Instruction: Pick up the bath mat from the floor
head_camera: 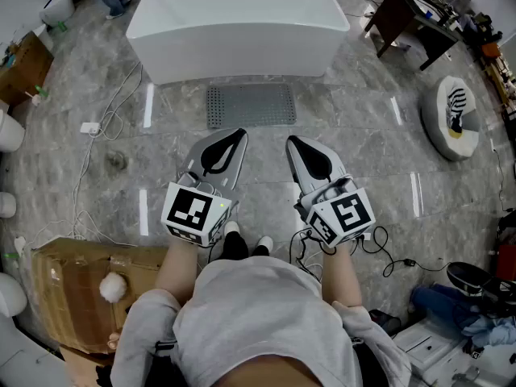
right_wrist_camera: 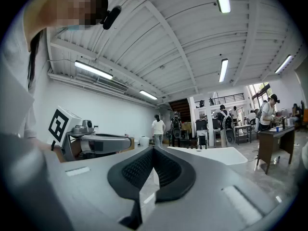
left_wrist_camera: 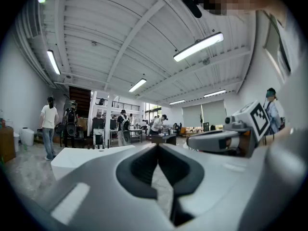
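Note:
A grey studded bath mat (head_camera: 251, 105) lies flat on the marble floor right in front of the white bathtub (head_camera: 238, 24). My left gripper (head_camera: 239, 135) is held above the floor, short of the mat's near left edge, jaws shut and empty. My right gripper (head_camera: 292, 141) hangs beside it, short of the mat's near right corner, also shut with nothing in it. In the left gripper view the closed tips (left_wrist_camera: 157, 146) point level over the tub (left_wrist_camera: 91, 156); the mat is hidden there. The right gripper view shows closed tips (right_wrist_camera: 153, 149) and the tub (right_wrist_camera: 226, 156) likewise.
A cardboard box (head_camera: 76, 293) stands at my left, with a white cable (head_camera: 95, 156) trailing over the floor. A round white cushion (head_camera: 451, 118) lies at right, a dark table (head_camera: 407, 18) behind it. People stand in the far hall (left_wrist_camera: 49, 126).

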Available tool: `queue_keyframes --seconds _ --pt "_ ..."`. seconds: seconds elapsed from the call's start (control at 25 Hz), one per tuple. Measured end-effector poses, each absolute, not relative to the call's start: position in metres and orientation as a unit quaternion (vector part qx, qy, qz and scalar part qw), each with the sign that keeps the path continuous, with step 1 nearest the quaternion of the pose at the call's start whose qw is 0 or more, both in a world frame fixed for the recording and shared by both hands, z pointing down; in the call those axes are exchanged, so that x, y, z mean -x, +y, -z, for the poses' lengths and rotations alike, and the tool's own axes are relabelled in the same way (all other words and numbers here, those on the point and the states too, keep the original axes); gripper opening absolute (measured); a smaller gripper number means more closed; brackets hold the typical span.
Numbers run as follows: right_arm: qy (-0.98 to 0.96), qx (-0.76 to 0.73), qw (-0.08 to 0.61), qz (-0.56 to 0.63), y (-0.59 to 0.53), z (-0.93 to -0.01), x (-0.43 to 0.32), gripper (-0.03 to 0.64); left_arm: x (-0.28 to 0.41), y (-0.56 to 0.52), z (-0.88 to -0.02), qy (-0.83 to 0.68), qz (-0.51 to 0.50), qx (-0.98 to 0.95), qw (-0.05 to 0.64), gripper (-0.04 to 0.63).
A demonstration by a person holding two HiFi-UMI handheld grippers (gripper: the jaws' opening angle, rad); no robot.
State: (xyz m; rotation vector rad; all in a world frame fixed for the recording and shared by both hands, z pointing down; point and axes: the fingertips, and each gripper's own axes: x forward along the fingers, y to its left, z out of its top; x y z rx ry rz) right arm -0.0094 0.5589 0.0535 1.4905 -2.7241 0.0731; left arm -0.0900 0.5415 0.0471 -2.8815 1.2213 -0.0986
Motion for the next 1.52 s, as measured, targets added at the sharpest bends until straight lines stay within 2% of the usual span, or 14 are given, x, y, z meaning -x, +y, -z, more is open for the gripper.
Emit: queue_keyframes --seconds 0.72,1.08,1.52 --pt "-0.87 -0.492 0.025 -0.027 0.546 -0.059 0.024 0.0 0.105 0.526 -0.052 0.377 0.032 0.926 -0.001 0.002" --pt "-0.867 -0.497 -0.008 -0.04 0.521 -0.062 0.051 0.0 0.134 0.501 -0.058 0.376 0.037 0.926 0.015 0.002" --pt "-0.857 -0.515 0.012 -0.033 0.487 -0.065 0.044 0.0 0.136 0.459 -0.061 0.376 0.031 0.926 0.009 0.002"
